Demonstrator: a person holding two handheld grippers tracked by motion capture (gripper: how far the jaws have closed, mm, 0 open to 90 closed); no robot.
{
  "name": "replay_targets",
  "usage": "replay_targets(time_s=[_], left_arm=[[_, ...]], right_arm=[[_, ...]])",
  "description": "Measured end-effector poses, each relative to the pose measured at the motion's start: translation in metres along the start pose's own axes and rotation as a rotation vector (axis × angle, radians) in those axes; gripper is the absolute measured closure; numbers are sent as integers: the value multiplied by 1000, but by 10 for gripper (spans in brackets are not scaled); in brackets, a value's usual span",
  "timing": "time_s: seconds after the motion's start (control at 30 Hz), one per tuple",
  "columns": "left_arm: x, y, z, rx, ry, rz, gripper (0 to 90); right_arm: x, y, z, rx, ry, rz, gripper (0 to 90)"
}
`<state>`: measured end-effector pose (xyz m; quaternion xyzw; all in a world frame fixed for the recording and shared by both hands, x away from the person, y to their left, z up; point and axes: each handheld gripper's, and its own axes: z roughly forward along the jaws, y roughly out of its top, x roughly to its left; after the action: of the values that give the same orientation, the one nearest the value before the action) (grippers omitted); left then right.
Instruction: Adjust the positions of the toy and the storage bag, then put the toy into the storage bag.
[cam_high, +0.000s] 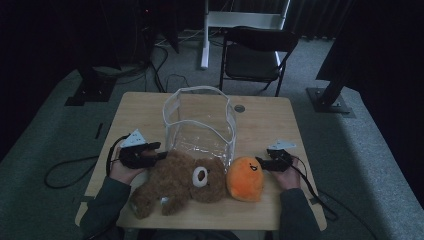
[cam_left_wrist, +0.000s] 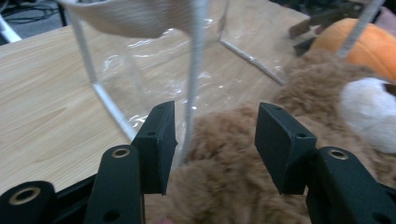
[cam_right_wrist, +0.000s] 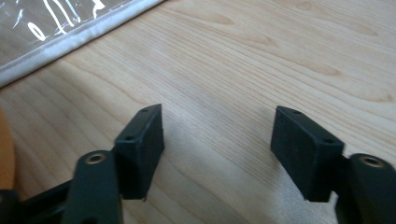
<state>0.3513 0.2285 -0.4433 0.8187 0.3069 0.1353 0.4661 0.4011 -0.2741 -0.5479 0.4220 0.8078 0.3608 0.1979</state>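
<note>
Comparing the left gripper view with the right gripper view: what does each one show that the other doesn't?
Left gripper view alone: the fuzzy brown teddy bear between the open left gripper, and its white snout. Right gripper view alone: the open right gripper over bare wood. Both share the light wooden table, the clear plastic bag with white trim and the orange plush toy.

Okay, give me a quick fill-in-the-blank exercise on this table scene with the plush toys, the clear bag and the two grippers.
1. The teddy bear lying on the table is ____ in colour.
2. The round plush toy beside the bear is ____.
3. The bag standing behind the toys is made of ____ plastic.
4. The right gripper has its jaws ____ above bare wood.

Missing words: brown; orange; clear; open
</note>
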Motion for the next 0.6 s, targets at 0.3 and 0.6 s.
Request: replay_targets(time_s=[0.3, 0.6], left_arm=[[-18, 8, 4, 16, -63, 49, 443], [-33, 15, 12, 38, -85, 101, 407]], right_arm=[[-3, 0, 1, 11, 17, 17, 270], [-3, 0, 1, 12, 18, 16, 264]])
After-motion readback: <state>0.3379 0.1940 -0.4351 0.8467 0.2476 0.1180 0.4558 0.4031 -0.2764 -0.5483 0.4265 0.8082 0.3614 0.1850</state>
